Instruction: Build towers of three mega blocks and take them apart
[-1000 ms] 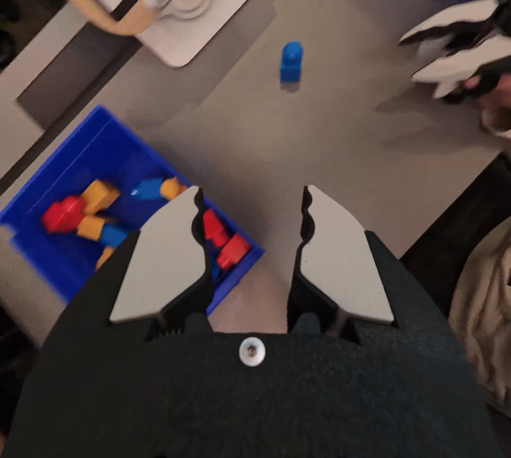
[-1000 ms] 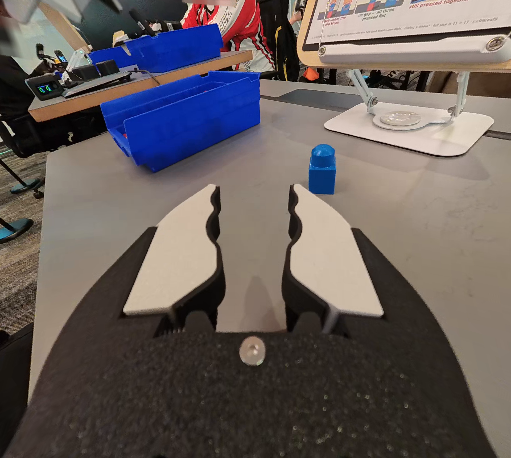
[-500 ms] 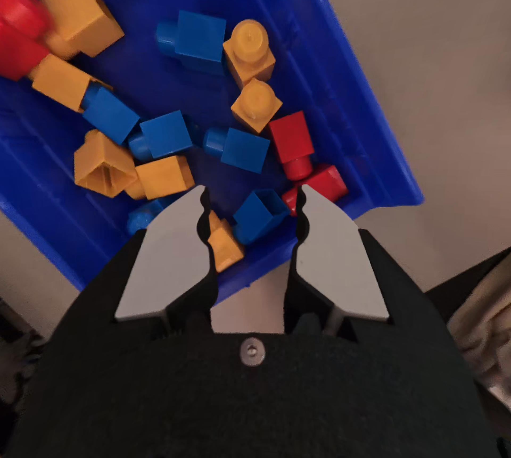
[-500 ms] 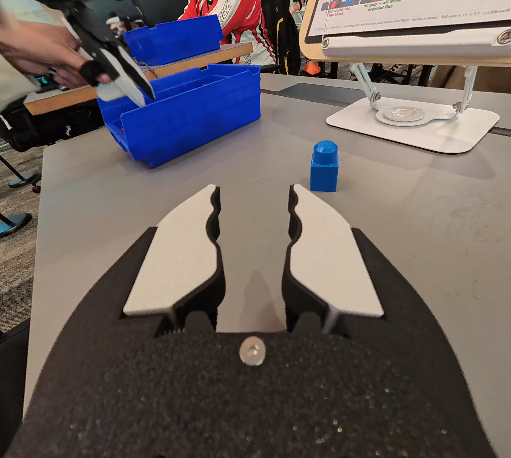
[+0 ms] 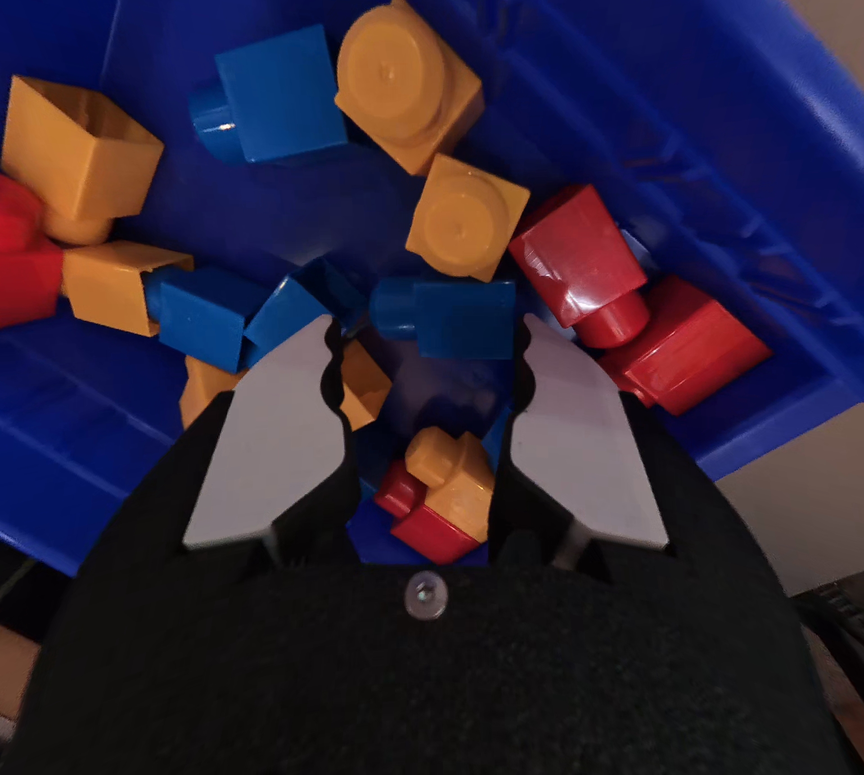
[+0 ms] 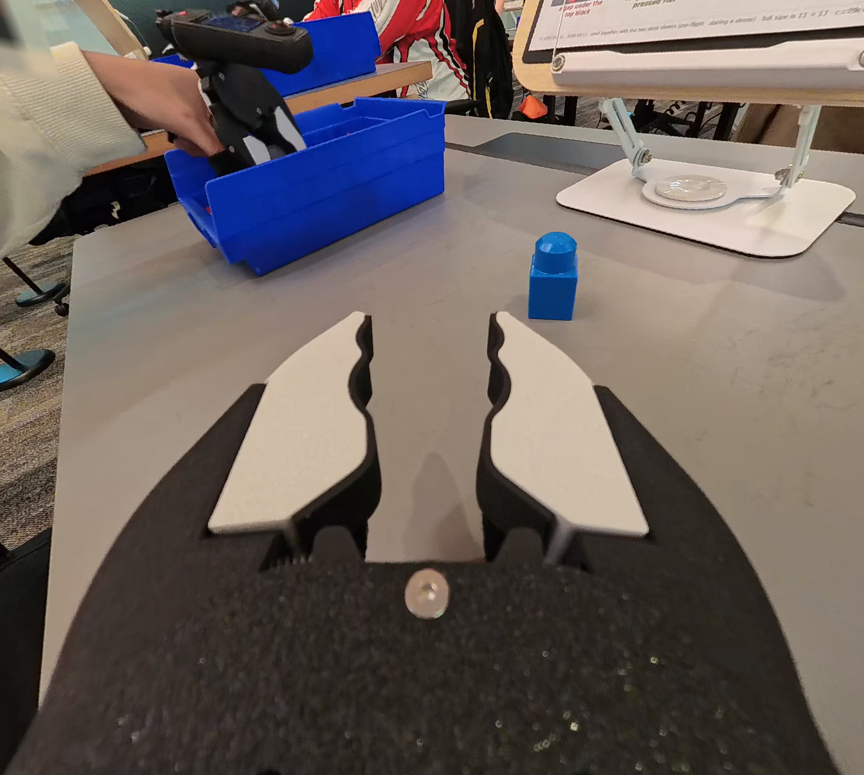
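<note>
Left gripper (image 5: 428,324) sits spread wide inside the blue bin (image 5: 701,107), over a blue block (image 5: 463,317), gripping nothing; right gripper (image 6: 430,320) hovers spread over the counter (image 6: 701,378).

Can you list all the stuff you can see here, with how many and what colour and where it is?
Blue plastic bin: one, on the grey table, far left.
Loose plastic blocks in the bin: orange, blue and red, jumbled; some are hidden, so no sure count.
Blue plastic block standing alone: one, upright on the table, right of the bin.
White stand with an instruction board: one, far right of the table.
Second blue bin: one, on another table behind.
Person in a red and white top: one, in the background.
Left gripper: open, reaching down into the bin over the blocks.
Right gripper: open, empty, above the table.
</note>
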`<state>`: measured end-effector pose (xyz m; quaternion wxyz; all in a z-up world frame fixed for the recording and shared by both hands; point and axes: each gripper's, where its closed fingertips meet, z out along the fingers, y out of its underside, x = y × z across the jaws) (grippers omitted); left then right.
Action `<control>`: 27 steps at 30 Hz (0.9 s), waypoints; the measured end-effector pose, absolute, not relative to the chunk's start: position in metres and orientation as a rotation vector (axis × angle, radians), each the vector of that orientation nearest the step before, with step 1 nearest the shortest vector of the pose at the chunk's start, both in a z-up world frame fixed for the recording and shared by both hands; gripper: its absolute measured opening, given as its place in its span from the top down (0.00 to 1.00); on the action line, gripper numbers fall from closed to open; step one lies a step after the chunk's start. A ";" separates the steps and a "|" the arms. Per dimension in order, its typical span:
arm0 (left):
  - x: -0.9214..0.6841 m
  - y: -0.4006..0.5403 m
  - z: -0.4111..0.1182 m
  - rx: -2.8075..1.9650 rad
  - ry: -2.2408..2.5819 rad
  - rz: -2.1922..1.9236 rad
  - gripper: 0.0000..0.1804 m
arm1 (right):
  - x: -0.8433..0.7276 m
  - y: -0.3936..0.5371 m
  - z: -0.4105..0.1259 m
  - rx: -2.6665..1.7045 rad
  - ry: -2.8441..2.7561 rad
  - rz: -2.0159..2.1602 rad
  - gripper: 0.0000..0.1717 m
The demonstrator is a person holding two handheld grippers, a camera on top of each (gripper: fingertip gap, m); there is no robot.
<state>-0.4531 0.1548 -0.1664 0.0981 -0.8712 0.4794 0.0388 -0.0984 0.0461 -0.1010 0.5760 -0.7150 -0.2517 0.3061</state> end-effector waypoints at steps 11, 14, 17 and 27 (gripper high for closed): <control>-0.453 0.150 -0.173 -2.534 1.554 0.117 0.64 | -0.102 0.045 -0.103 -1.686 -0.604 0.731 0.73; -0.455 0.156 -0.178 -2.549 1.537 0.099 0.64 | -0.101 0.045 -0.103 -1.684 -0.601 0.731 0.73; -0.460 0.160 -0.188 -2.571 1.547 0.116 0.64 | -0.101 0.046 -0.103 -1.690 -0.597 0.740 0.73; -0.462 0.162 -0.183 -2.552 1.573 0.145 0.69 | -0.102 0.046 -0.105 -1.698 -0.600 0.743 0.73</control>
